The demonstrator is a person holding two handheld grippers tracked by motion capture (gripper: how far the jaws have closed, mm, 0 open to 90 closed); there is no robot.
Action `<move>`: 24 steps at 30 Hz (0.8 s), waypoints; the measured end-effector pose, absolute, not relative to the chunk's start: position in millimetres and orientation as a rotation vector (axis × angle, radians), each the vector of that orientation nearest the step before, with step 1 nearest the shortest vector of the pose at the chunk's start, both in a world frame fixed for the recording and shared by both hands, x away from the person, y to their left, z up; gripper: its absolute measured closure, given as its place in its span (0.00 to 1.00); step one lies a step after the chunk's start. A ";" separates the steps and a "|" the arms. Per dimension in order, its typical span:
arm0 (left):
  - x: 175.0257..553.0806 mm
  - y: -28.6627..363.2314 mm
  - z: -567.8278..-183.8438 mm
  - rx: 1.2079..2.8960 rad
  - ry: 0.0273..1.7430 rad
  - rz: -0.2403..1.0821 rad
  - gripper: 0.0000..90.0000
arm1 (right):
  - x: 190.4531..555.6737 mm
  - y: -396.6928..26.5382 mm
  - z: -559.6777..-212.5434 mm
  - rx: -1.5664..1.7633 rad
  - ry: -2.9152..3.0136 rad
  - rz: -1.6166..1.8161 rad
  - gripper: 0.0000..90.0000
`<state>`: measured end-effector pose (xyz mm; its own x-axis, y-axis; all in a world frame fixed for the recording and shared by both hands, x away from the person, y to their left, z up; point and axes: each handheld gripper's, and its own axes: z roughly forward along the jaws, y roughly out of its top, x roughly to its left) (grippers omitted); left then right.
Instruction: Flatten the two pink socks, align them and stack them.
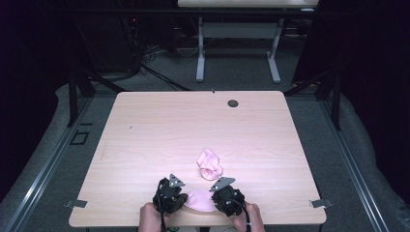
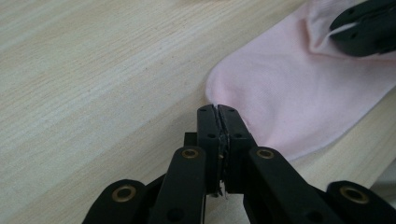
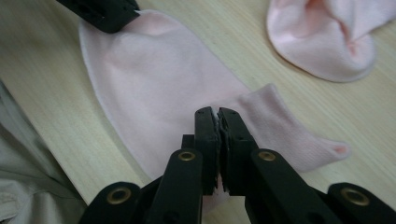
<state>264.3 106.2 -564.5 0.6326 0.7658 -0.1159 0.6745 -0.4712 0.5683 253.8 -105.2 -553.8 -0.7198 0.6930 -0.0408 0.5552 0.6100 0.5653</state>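
Both hand-held grippers are pinching the flat pink sock (image 3: 154, 93) at the near edge of the surface (image 1: 159, 130), left hand-held gripper (image 2: 218, 108) on its toe and right hand-held gripper (image 3: 217, 111) near the cuff, while the second, bunched-up sock (image 1: 210, 165) is sitting just beyond, so pairing is looking barely started.

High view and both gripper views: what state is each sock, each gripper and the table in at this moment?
Flat pink sock: spread on the near table edge, pinched at two ends.
Second pink sock: crumpled, lying free farther in.
Left gripper: shut on the flat sock's toe edge.
Right gripper: shut on the flat sock near its cuff.
Table: bare wood apart from the socks.
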 end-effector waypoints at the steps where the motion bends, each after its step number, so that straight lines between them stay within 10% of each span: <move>1: 263.8 106.1 -564.6 2.268 1.128 0.199 0.98 | 253.8 -105.2 -553.8 1.022 2.582 0.777 0.96; 9: 261.6 106.8 -564.9 2.266 1.127 0.213 0.98 | 245.5 -150.4 -546.9 1.164 2.481 0.791 0.93; 24: 260.8 108.5 -560.7 2.249 1.128 0.267 0.73 | 249.8 -185.1 -539.9 1.280 2.399 0.842 0.55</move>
